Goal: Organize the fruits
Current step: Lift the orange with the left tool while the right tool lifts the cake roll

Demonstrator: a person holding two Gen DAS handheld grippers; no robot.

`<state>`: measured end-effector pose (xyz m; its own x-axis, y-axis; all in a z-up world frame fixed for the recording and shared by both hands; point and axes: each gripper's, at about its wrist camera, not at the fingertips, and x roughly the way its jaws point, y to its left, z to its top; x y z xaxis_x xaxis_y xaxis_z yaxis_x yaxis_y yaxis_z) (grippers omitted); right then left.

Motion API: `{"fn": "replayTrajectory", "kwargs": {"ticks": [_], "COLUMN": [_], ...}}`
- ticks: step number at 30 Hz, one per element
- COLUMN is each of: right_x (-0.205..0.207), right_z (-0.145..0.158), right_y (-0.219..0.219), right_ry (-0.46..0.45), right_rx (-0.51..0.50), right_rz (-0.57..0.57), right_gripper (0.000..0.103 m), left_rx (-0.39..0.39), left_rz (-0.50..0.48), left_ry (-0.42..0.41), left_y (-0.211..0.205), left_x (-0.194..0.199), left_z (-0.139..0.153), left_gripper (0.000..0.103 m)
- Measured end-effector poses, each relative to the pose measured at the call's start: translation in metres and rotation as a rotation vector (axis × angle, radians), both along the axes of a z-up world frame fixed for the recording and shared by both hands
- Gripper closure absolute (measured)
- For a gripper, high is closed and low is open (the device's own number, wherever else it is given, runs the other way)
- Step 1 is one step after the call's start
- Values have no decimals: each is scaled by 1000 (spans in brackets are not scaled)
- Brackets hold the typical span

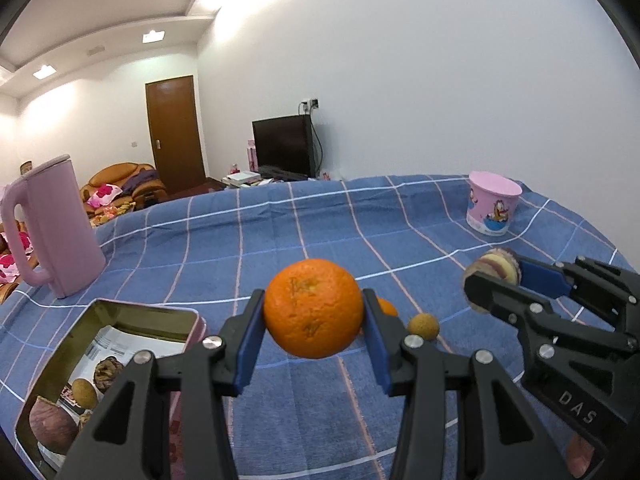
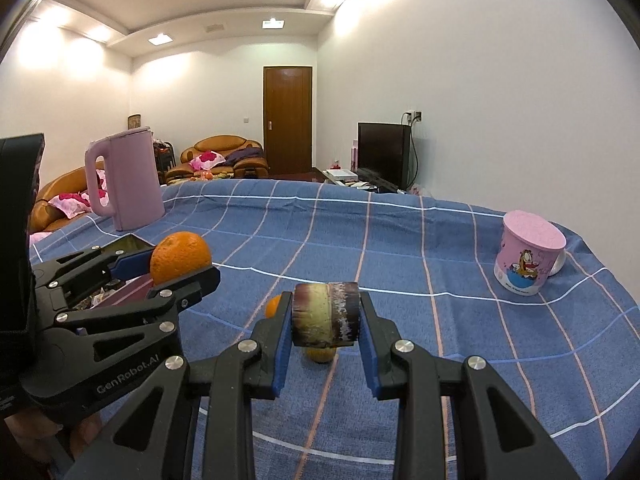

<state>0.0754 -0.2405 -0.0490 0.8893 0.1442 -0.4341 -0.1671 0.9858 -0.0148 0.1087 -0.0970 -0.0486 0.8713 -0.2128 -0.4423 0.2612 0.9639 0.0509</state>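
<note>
My left gripper [image 1: 313, 300] is shut on a large orange [image 1: 313, 320], which is lifted off the blue checked cloth [image 1: 280, 400]. To its left stands an open tin [image 1: 188, 320] holding a purplish round fruit [image 1: 50, 426] and smaller brown ones. My right gripper [image 2: 326, 304] is shut on a short sugarcane chunk [image 2: 324, 316] with purple skin and pale cut ends, also held above the cloth. A small orange [image 2: 274, 306] and a small brown round fruit [image 2: 319, 355] lie on the cloth beneath and just beyond the chunk. The right wrist view shows the left gripper [image 2: 176, 268] with the orange [image 2: 180, 258] over the tin's edge [image 2: 132, 244].
A pink kettle [image 1: 52, 224] stands at the far left of the table. A pink cartoon cup [image 2: 528, 258] stands at the far right near the edge. Beyond the table are sofas, a door and a dark screen. A hand shows under each gripper.
</note>
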Motion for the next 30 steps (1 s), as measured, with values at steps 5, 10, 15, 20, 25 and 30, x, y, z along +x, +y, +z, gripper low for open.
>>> {"fn": "replayTrajectory", "kwargs": {"ticks": [5, 10, 15, 20, 25, 30], "right_x": [-3, -4, -7, -9, -11, -13], "right_z": [1, 1, 2, 3, 4, 5], "right_y": [0, -1, -1, -1, -1, -1], "right_ry": [-16, -27, -41, -53, -66, -77], "right_rx": [2, 2, 3, 5, 6, 6], "right_rz": [5, 5, 5, 7, 8, 7], "right_gripper": [71, 71, 71, 71, 71, 71], "left_rx": [-4, -8, -5, -4, 3, 5], "left_rz": [7, 20, 32, 45, 53, 68], "left_ry": [-24, -53, -78, -102, -127, -144], "left_y": [2, 2, 2, 3, 3, 4], "left_x": [-4, -8, -12, -16, -21, -24], "left_z": [2, 4, 6, 7, 8, 10], "left_gripper": [55, 55, 55, 55, 55, 55]}}
